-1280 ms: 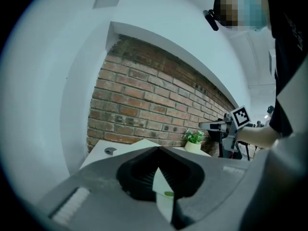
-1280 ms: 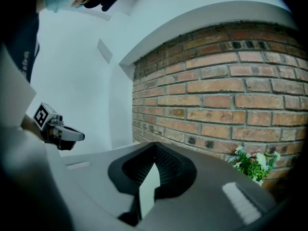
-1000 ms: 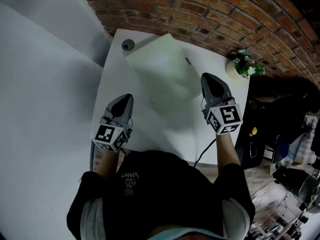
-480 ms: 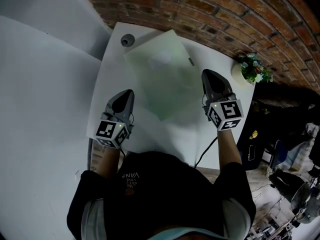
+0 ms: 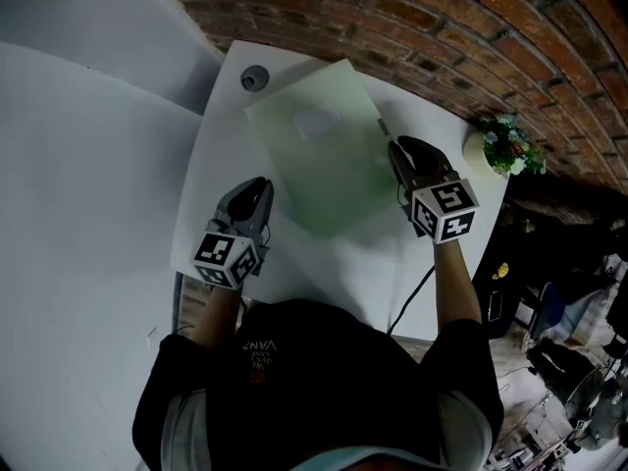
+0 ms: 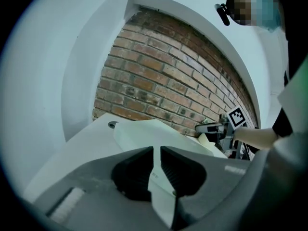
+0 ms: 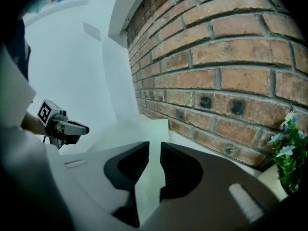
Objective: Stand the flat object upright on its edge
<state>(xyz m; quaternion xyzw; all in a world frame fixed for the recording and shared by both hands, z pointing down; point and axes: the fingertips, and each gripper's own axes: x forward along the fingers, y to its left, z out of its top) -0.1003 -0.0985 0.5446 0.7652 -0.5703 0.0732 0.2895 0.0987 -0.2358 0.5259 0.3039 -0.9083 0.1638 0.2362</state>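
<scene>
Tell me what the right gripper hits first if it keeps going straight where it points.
Most likely the pale green flat sheet, near its edge: the right gripper, its jaws just opening and empty, points down at it. Depth is unclear, so it could be the white table beside it.

We see one flat sheet [image 5: 319, 160]. It is pale green and square, with a lighter patch near its far side. It lies flat on the white table [image 5: 221, 165] and is not standing up yet. It is turned a bit, so its corners point to about 10, 1, 4 and 6 o'clock. It sits toward 12 o'clock on the table, near the brick wall [image 5: 412, 18].
</scene>
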